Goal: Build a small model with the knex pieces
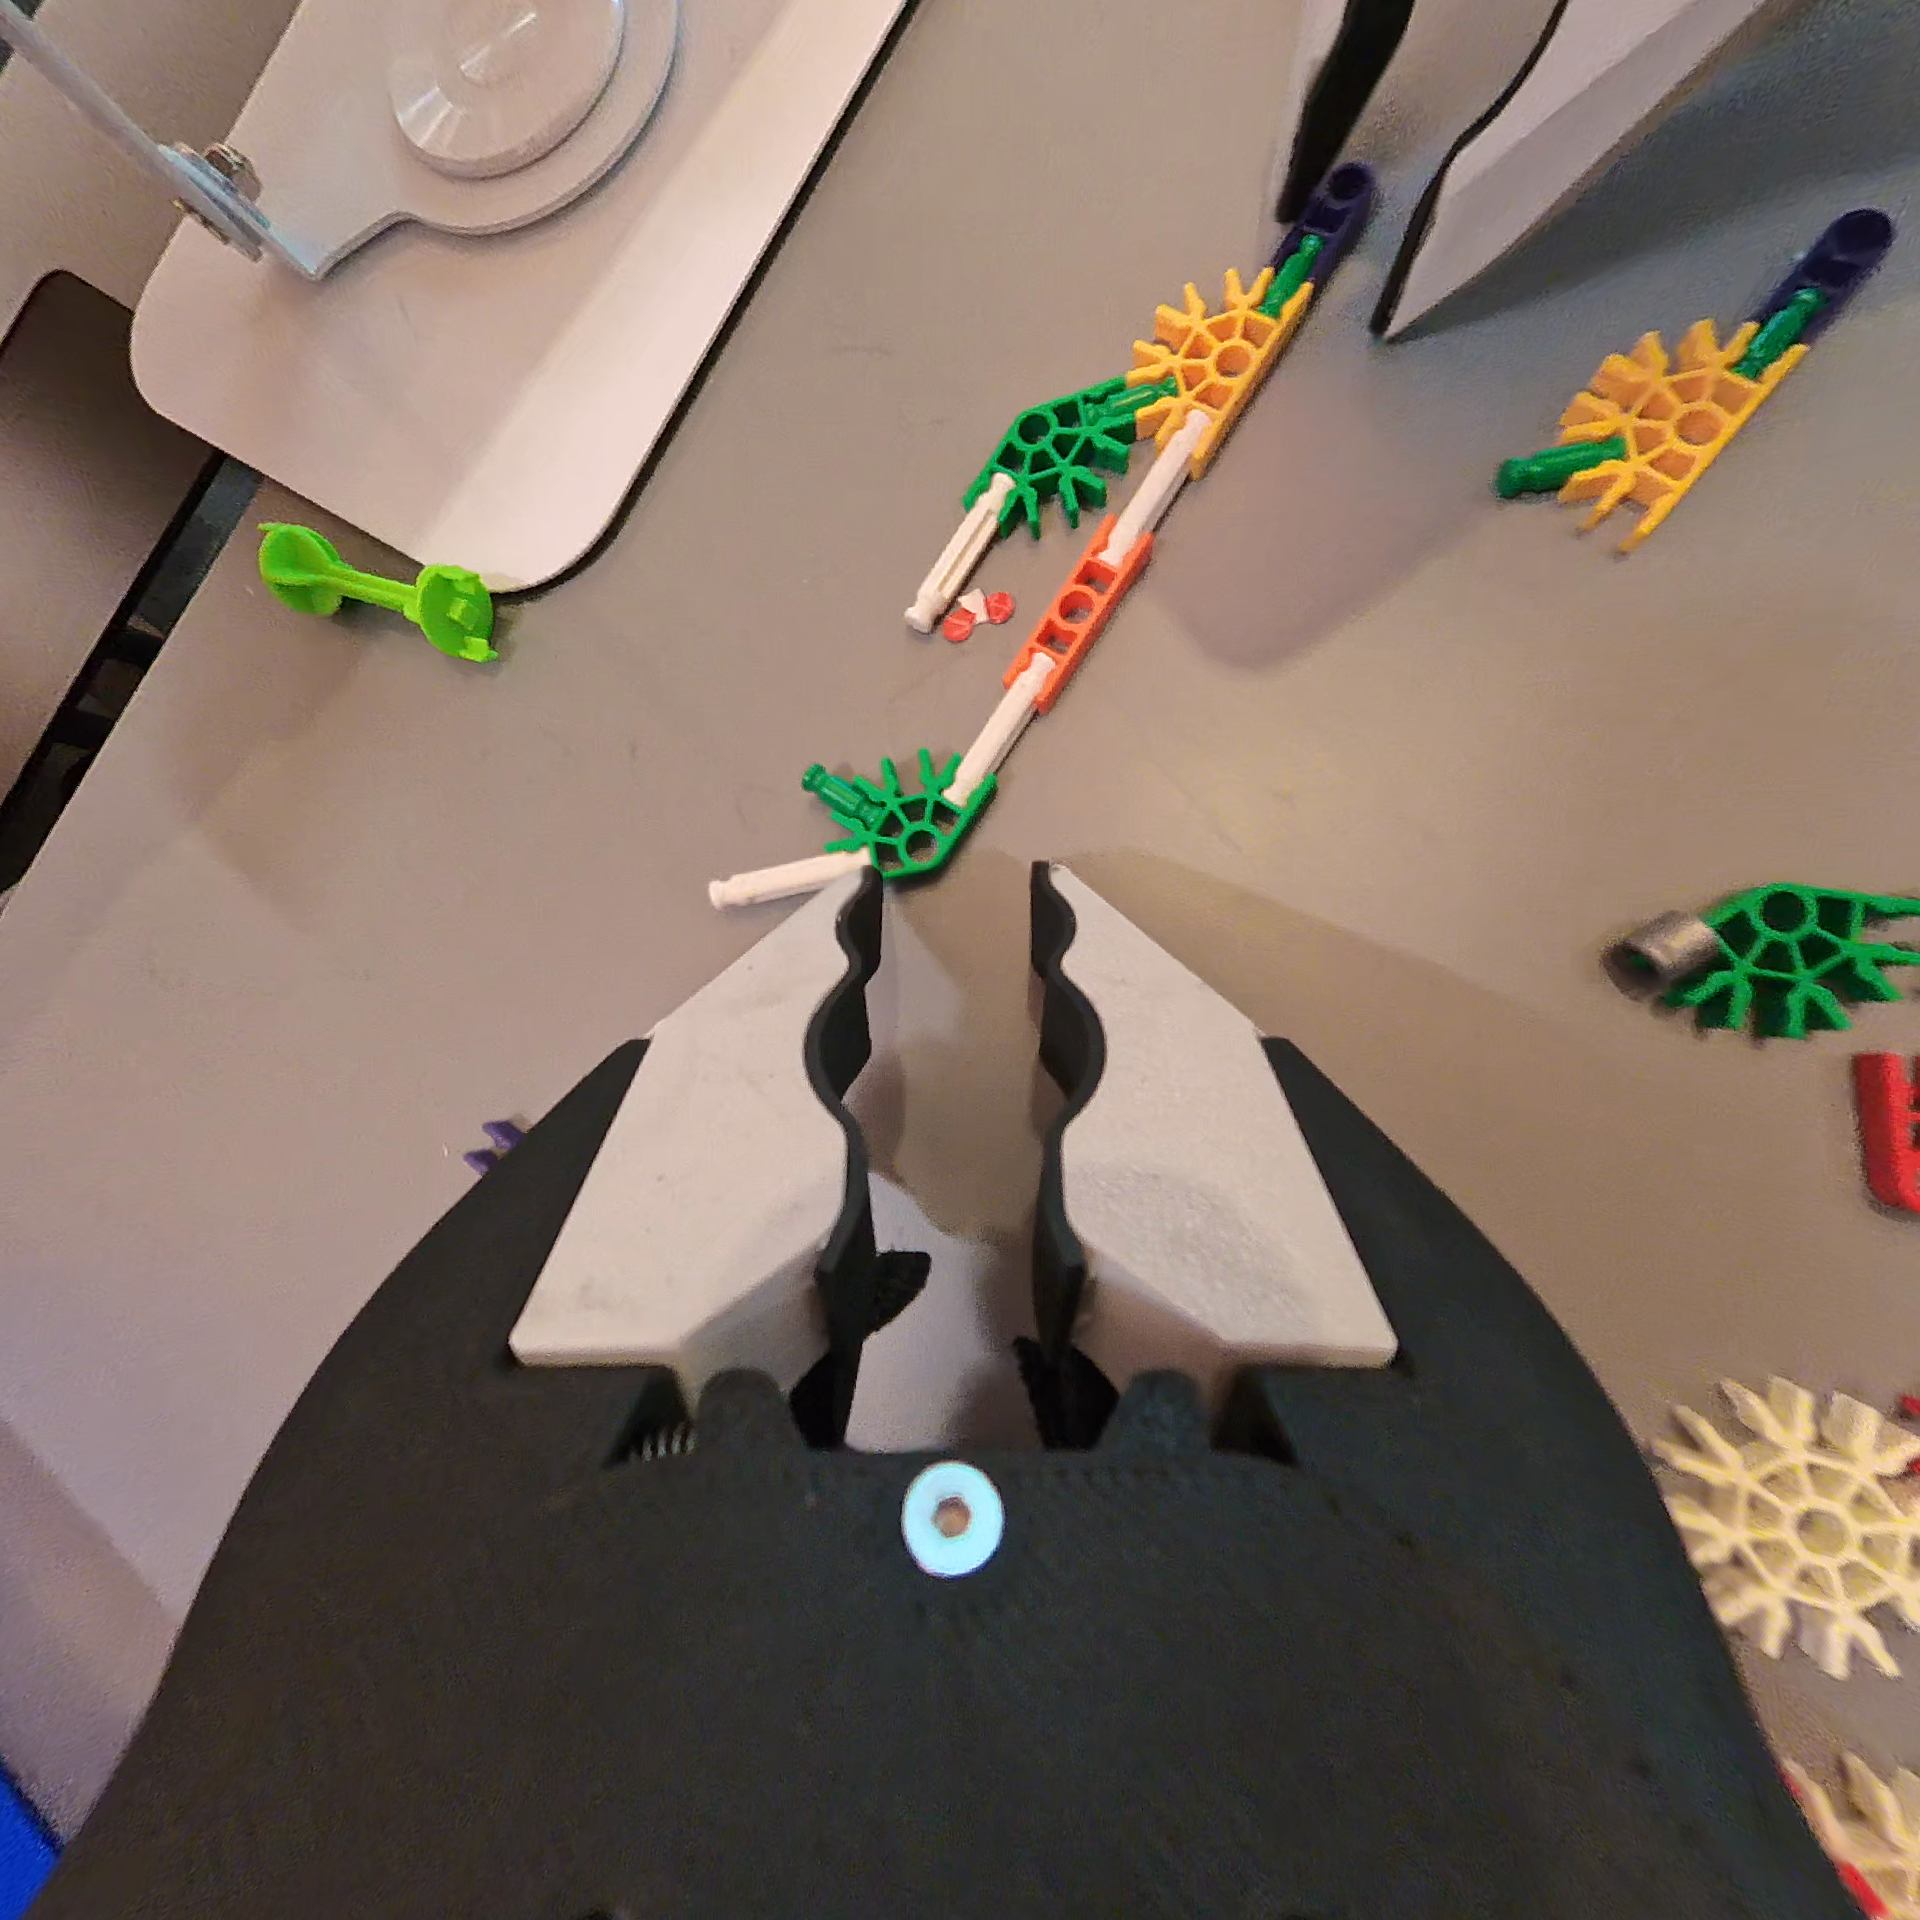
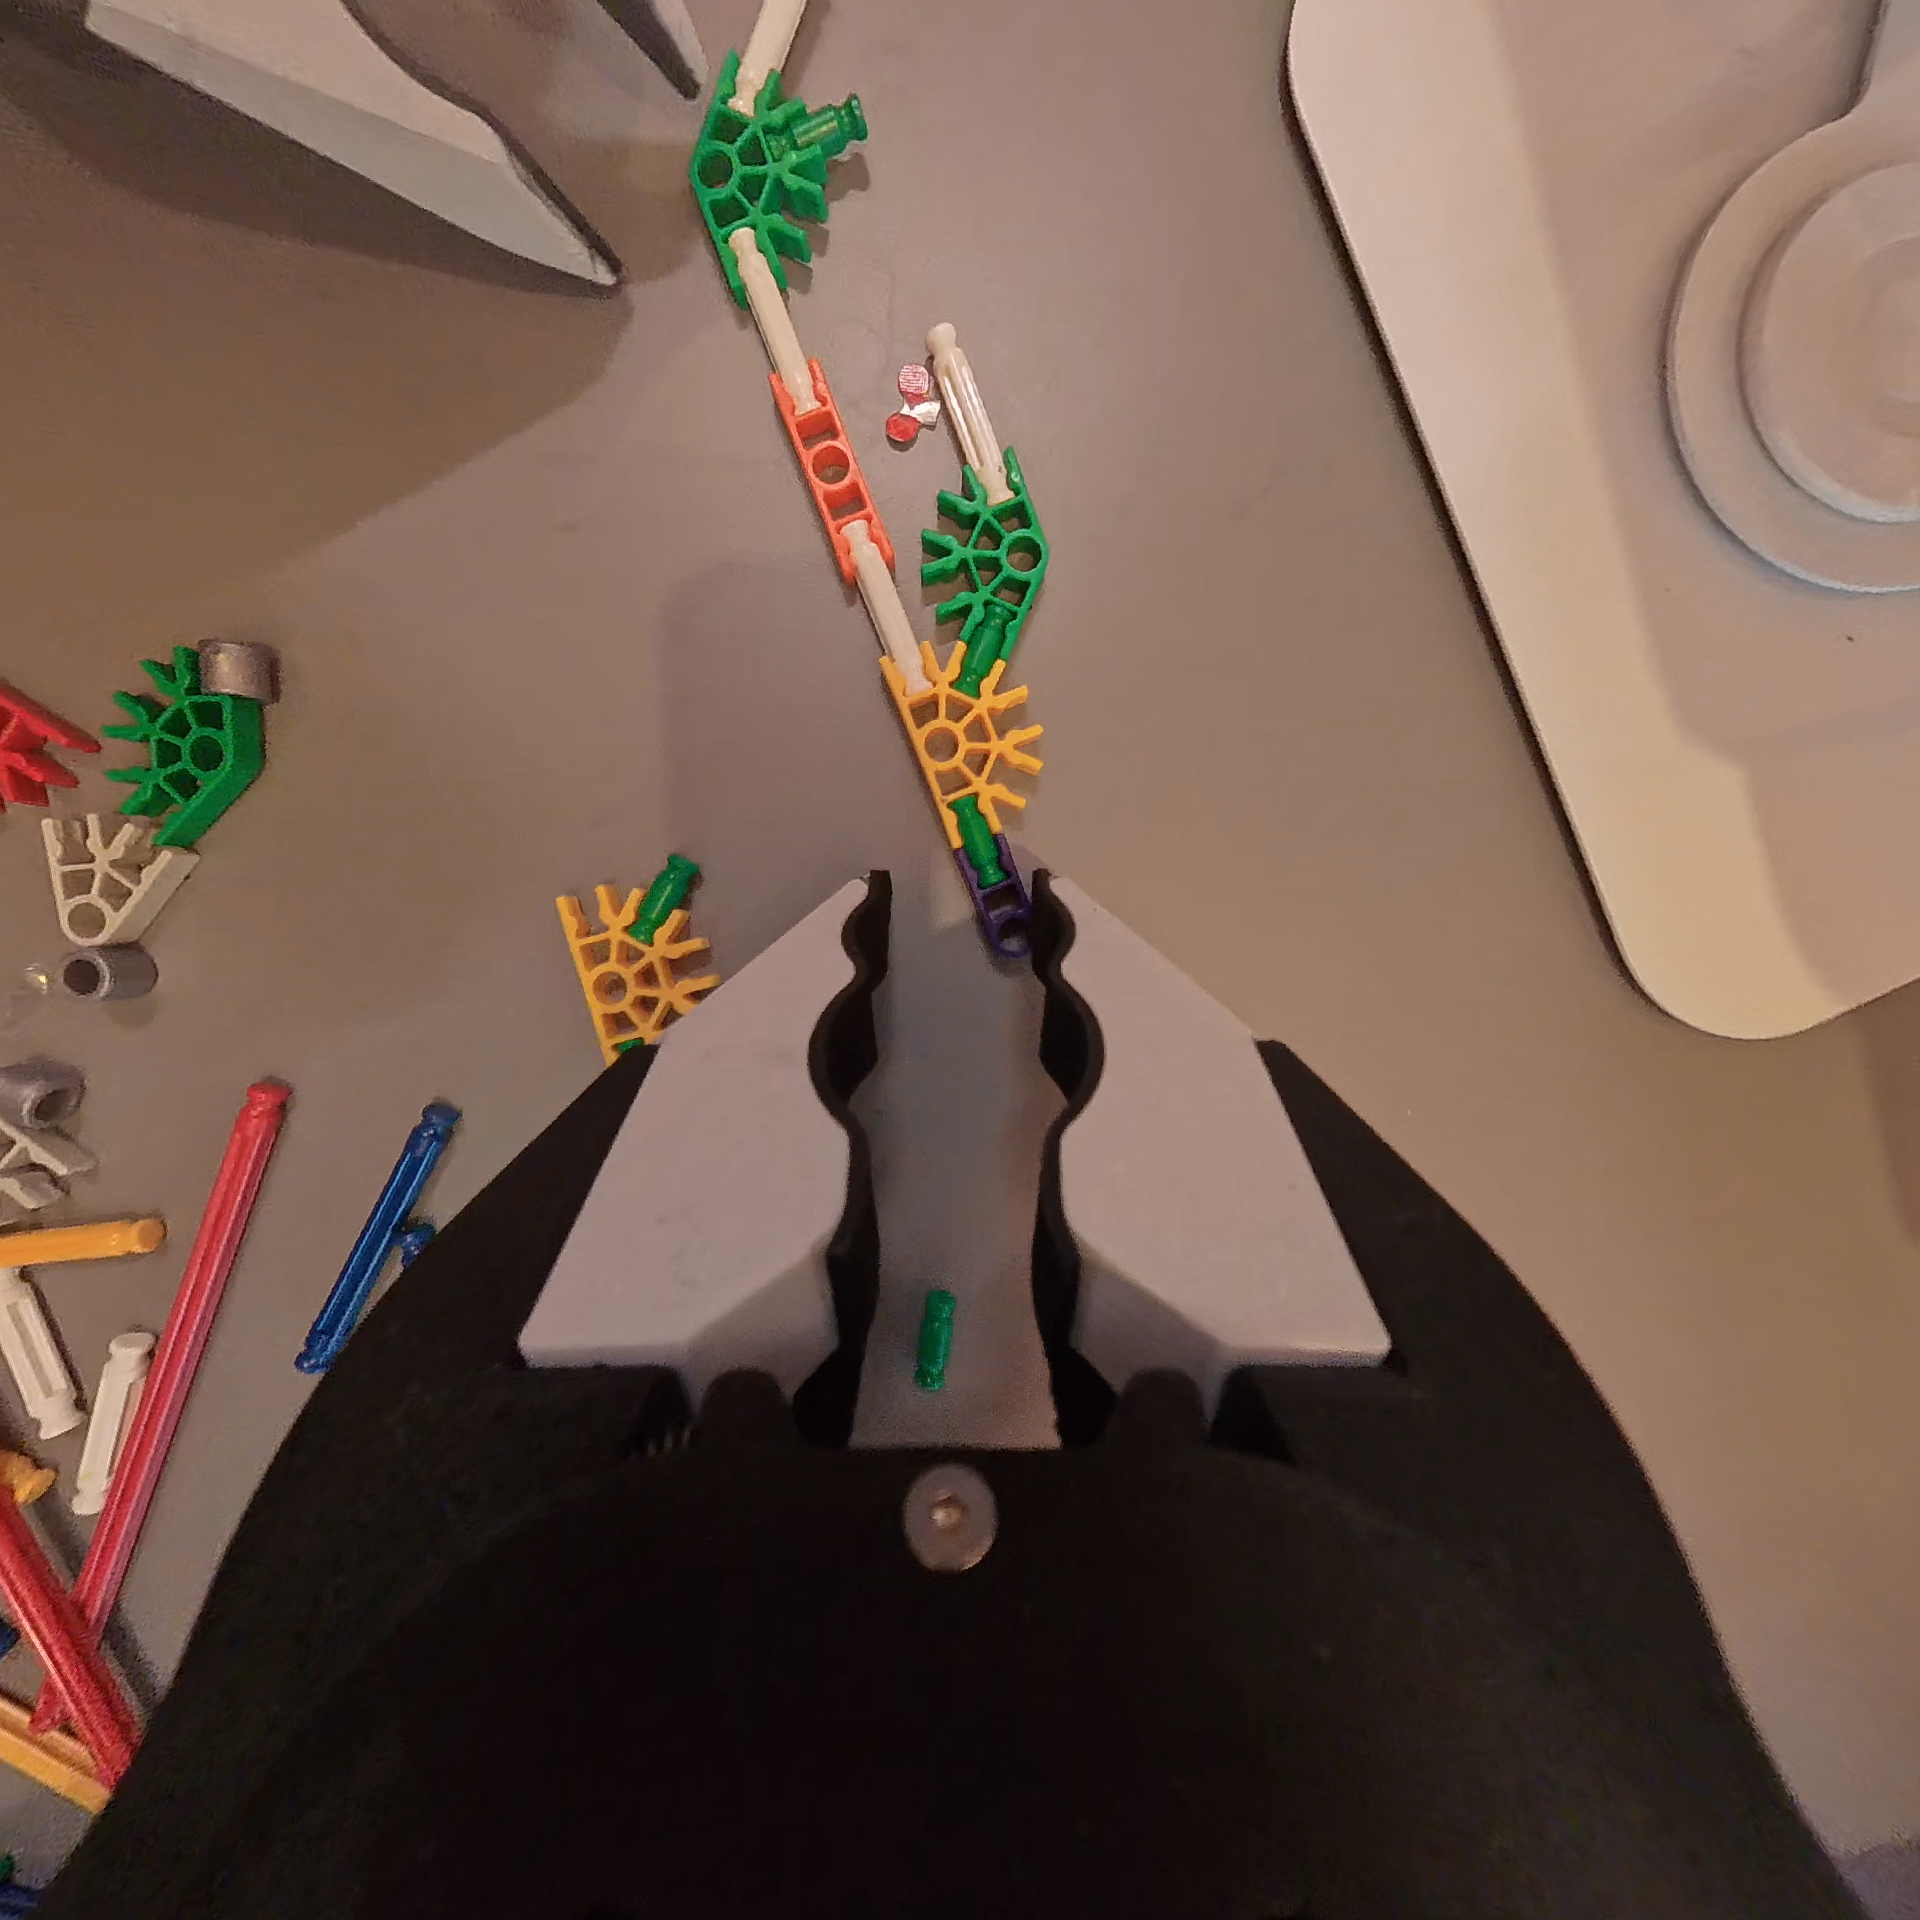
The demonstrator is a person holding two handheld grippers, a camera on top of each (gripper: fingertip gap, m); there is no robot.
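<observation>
Left wrist view: left gripper (image 1: 956, 878), fingers parted, holding nothing, tips just beside the green connector (image 1: 914, 821) ending a toy chain (image 1: 1081, 613) of white rods and orange, yellow and green pieces running toward 1 o'clock on the grey table (image 1: 623, 935). Lime spool (image 1: 379, 592) at 10 o'clock.

Right wrist view: right gripper (image 2: 956, 883), fingers parted, nothing clasped; purple end piece (image 2: 997, 899) between its tips. Loose yellow connector (image 2: 629, 961) at 9 o'clock.

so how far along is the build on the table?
Done: one chain of white rods and green, orange, yellow and purple connectors lies joined. In hand: nothing; the left gripper is open at its green end connector, the right gripper open by the purple connector. Remaining: a yellow connector, blue rod and other pieces lie loose.
</observation>
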